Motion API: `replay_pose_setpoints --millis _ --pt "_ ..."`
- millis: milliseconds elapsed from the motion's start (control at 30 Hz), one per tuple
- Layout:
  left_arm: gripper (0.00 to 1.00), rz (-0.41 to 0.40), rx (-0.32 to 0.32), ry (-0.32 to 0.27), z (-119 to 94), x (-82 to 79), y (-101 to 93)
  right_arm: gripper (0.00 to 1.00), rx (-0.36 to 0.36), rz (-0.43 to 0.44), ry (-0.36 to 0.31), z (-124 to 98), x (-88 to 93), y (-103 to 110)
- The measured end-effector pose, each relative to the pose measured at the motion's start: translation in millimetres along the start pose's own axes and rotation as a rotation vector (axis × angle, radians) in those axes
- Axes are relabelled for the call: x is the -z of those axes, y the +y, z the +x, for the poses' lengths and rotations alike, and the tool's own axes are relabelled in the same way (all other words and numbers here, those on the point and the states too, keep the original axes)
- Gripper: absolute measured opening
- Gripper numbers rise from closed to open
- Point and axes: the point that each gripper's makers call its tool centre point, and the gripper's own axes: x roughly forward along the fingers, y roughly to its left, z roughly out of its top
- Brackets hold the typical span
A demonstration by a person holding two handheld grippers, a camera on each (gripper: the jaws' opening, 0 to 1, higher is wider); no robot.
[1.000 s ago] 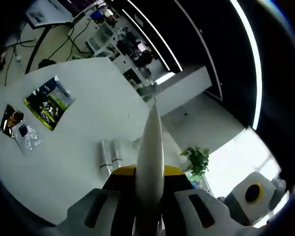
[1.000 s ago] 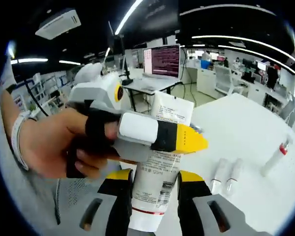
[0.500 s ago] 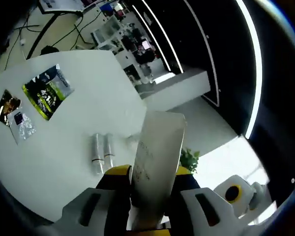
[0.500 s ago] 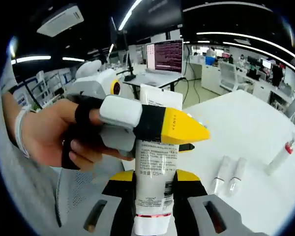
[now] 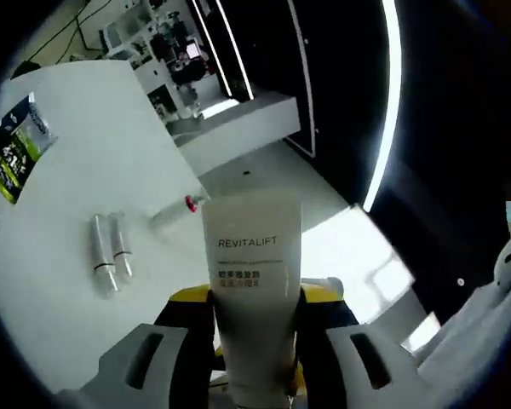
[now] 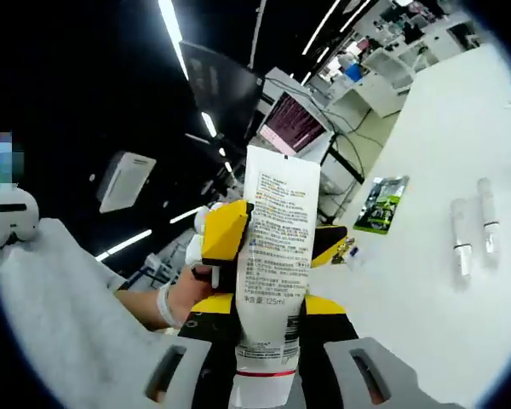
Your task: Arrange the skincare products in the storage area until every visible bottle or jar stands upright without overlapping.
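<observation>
Between both tongs (image 5: pixel 254 341) (image 6: pixel 268 341), pinched: one white tube (image 5: pixel 254 281); on table (image 5: pixel 51 256): two slim tubes (image 5: pixel 108 253)

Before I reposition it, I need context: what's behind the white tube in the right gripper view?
Behind the white tube: the left gripper, a hand holding it. The tube covers the gripper's middle.
</observation>
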Motion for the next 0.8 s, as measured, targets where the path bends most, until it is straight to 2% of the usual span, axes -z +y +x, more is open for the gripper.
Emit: replay_pose_setpoints --millis 167,267,333,500,567,800 --pt "0.34 -0.031 0.059 0.047 3.3 6.5 -9.6 0.19 -0.107 0.062 -0.011 -4.1 2.2 12.2" --pt "0.34 -0.038 0.082 0.053 5.4 8.3 -14.0 0.19 -0.160 0.096 -0.029 -5.6 1.6 17.9" --pt "0.34 -0.050 0.091 0.055 6.1 8.8 -16.0 0.20 -0.162 0.099 -0.037 -6.0 1.9 16.9" --pt "0.32 -0.090 0.058 0.053 5.0 9.8 -8.2 0.22 -0.157 0.129 -0.030 -2.4 3.6 13.5" --pt "0.32 -0.069 0.050 0.043 4.3 10.0 -9.3 0.22 -0.161 0.130 -0.031 -1.5 4.8 13.8" --pt "0.31 -0.080 0.020 0.034 4.5 8.2 -2.6 0.23 -0.161 0.168 -0.042 0.5 4.5 10.2"
